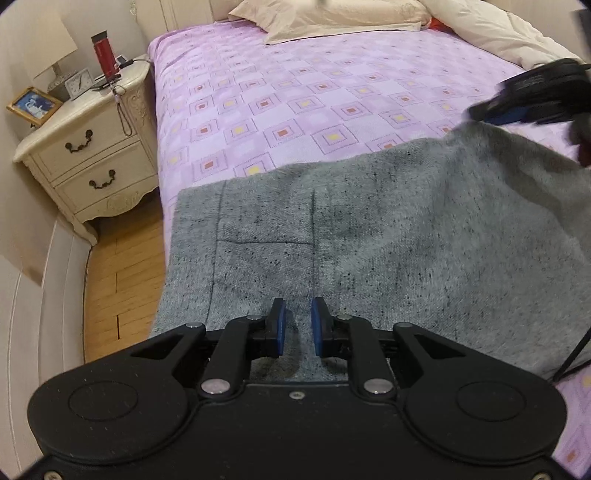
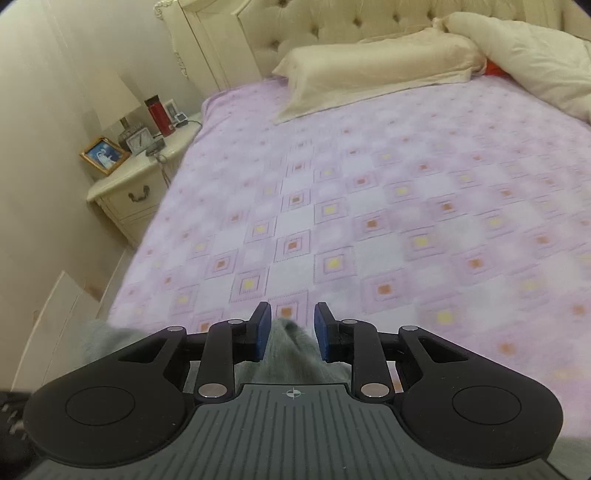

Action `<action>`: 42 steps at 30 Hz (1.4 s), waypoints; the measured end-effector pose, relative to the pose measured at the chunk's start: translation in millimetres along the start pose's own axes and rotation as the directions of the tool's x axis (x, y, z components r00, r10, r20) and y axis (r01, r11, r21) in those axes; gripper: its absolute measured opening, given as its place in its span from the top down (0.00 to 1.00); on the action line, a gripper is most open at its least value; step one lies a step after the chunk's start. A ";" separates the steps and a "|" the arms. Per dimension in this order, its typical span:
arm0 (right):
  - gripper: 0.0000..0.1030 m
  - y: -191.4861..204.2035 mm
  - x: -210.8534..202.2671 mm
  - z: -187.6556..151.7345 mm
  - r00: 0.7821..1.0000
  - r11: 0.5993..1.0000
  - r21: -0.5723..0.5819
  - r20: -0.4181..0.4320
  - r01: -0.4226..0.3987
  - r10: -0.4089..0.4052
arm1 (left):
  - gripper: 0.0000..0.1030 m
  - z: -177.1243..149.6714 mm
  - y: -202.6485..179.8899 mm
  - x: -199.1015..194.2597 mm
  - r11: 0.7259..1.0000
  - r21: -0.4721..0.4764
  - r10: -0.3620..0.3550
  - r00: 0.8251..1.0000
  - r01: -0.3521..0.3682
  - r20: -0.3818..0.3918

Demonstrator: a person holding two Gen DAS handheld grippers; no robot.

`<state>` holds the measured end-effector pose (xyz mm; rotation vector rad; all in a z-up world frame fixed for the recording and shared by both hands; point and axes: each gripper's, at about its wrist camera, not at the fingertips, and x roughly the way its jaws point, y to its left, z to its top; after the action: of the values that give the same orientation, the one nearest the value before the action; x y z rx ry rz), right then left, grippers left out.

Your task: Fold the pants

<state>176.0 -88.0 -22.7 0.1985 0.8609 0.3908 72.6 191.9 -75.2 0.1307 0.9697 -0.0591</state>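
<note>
Grey knitted pants [image 1: 369, 236] lie spread across the near part of the purple checked bed [image 1: 314, 92]. My left gripper [image 1: 297, 325] hovers low over the pants' near edge, jaws open, with cloth under and between the blue pads. My right gripper [image 2: 291, 332] is open, with a raised peak of the grey pants [image 2: 291, 350] between its pads; the pads do not press it. The right gripper also shows in the left wrist view [image 1: 532, 96], blurred, at the pants' far right corner, which is lifted off the bed.
A cream nightstand [image 1: 88, 155] stands left of the bed with a red bottle [image 1: 105, 55], clock, lamp and photo frame. Pillows [image 1: 332, 18] and a cream duvet [image 2: 535, 55] lie at the head of the bed. Wooden floor [image 1: 122, 273] runs along the left side.
</note>
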 end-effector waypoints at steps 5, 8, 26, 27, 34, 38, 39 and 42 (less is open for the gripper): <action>0.75 7.0 -19.6 -29.4 0.976 0.998 -0.061 -0.216 -0.011 -0.003 | 0.76 12.3 -15.3 -24.9 0.995 -0.047 -0.087 0.995 0.089 0.047; 0.75 19.5 -11.2 -66.0 0.904 0.983 -0.183 -0.414 0.027 -0.102 | 0.75 10.4 -35.8 -25.7 0.990 -0.013 -0.140 0.989 0.141 0.046; 0.73 -111.4 -197.9 -96.0 0.887 0.886 0.240 0.146 0.397 -0.437 | 0.70 29.3 -98.8 -23.9 0.983 0.085 -0.165 0.986 0.162 0.033; 0.73 -123.7 -210.7 -107.1 0.870 0.868 0.283 0.167 0.408 -0.463 | 0.70 29.8 -106.5 -22.9 0.979 0.093 -0.183 0.983 0.179 0.031; 0.68 -193.3 -265.0 -185.8 0.717 0.683 0.516 0.176 0.516 -0.675 | 0.70 25.5 -155.0 -0.1 0.967 0.156 -0.197 0.979 0.202 -0.047; 0.68 -231.7 -264.1 -227.4 0.672 0.565 0.629 0.089 0.534 -0.735 | 0.70 14.8 -162.4 3.8 0.966 0.192 -0.167 0.985 0.173 -0.046; 0.68 -235.8 -259.7 -232.8 0.669 0.547 0.646 0.075 0.533 -0.740 | 0.70 15.5 -162.5 4.0 0.966 0.191 -0.166 0.985 0.172 -0.050; 0.67 -244.2 -251.4 -242.7 0.657 0.518 0.659 0.047 0.545 -0.752 | 0.70 19.4 -158.8 6.3 0.968 0.166 -0.178 0.981 0.188 -0.071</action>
<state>-96.2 -410.8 -81.7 0.4859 0.6320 -0.6701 74.8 32.0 -83.0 0.2023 1.0297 -0.3113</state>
